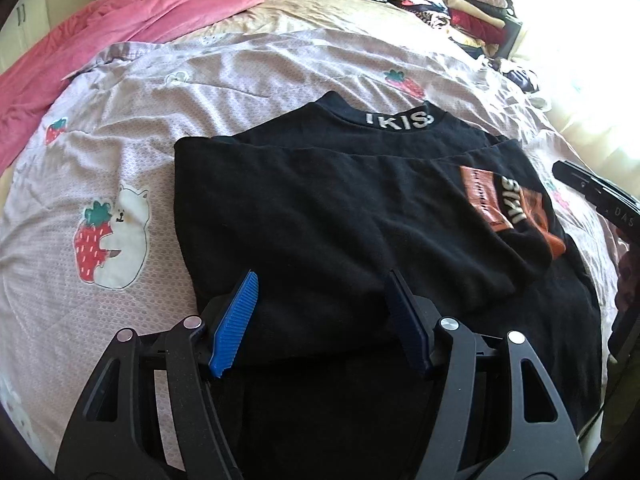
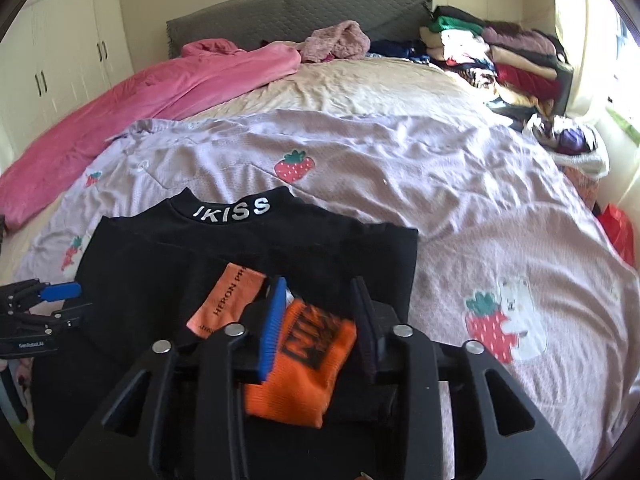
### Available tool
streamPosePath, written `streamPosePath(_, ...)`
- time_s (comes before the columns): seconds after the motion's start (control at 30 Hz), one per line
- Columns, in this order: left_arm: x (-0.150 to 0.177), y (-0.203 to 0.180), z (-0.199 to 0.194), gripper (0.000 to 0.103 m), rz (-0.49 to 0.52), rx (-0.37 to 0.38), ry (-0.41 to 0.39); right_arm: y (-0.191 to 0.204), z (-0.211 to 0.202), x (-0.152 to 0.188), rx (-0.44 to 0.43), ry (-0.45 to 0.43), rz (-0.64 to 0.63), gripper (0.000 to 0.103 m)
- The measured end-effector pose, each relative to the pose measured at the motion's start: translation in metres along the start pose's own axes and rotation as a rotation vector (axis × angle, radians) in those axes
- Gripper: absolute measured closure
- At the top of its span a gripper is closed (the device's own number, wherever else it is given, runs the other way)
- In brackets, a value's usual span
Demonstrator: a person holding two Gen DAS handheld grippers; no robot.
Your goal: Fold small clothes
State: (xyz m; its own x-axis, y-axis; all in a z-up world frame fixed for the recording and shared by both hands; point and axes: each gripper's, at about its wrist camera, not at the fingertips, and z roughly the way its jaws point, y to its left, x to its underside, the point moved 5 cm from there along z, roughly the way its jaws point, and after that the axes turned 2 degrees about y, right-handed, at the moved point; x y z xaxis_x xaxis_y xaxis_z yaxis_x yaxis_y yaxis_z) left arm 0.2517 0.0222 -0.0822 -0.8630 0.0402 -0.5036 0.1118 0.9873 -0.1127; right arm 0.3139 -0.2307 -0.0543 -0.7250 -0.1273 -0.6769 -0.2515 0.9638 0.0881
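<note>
A black top (image 1: 320, 208) with white "IKISS" letters on its collar lies on the bed, both sleeves folded in over the body. It also shows in the right wrist view (image 2: 224, 248). One sleeve ends in an orange cuff (image 2: 304, 364) with black print. My left gripper (image 1: 324, 292) is open, its blue pads just above the black cloth near the lower hem. My right gripper (image 2: 320, 300) is open, its jaws either side of the orange cuff. The left gripper also shows at the left edge of the right wrist view (image 2: 60, 292).
The lilac strawberry-print cover (image 2: 440, 184) spreads under the top. A pink blanket (image 2: 152, 92) lies far left. Stacks of folded clothes (image 2: 500, 56) sit far right by the grey headboard (image 2: 296, 12). A red bag (image 2: 618, 228) lies at the right edge.
</note>
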Motion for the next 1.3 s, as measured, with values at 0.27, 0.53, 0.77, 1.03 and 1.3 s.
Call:
streamPosePath(0.27,0.006,0.000,0.001,0.045,-0.002,0.006,-0.002,-0.003,0.002,0.032,-0.085,0.089,0.066,0.056)
streamPosePath(0.53,0.010,-0.002,-0.001,0.045,-0.003,-0.002,-0.014,0.001,0.037,0.041,-0.085,0.175,0.094,0.057)
streamPosePath(0.77,0.012,-0.002,-0.007,0.045,-0.002,-0.012,-0.041,0.008,0.019,0.035,-0.064,0.077,0.042,0.092)
streamPosePath(1.03,0.014,-0.006,-0.003,0.045,-0.005,-0.012,-0.031,0.007,0.016,0.024,0.055,0.047,-0.084,0.092)
streamPosePath(1.3,0.016,-0.006,-0.005,0.045,0.003,-0.013,-0.032,-0.013,0.027,0.040,0.125,0.095,-0.017,0.091)
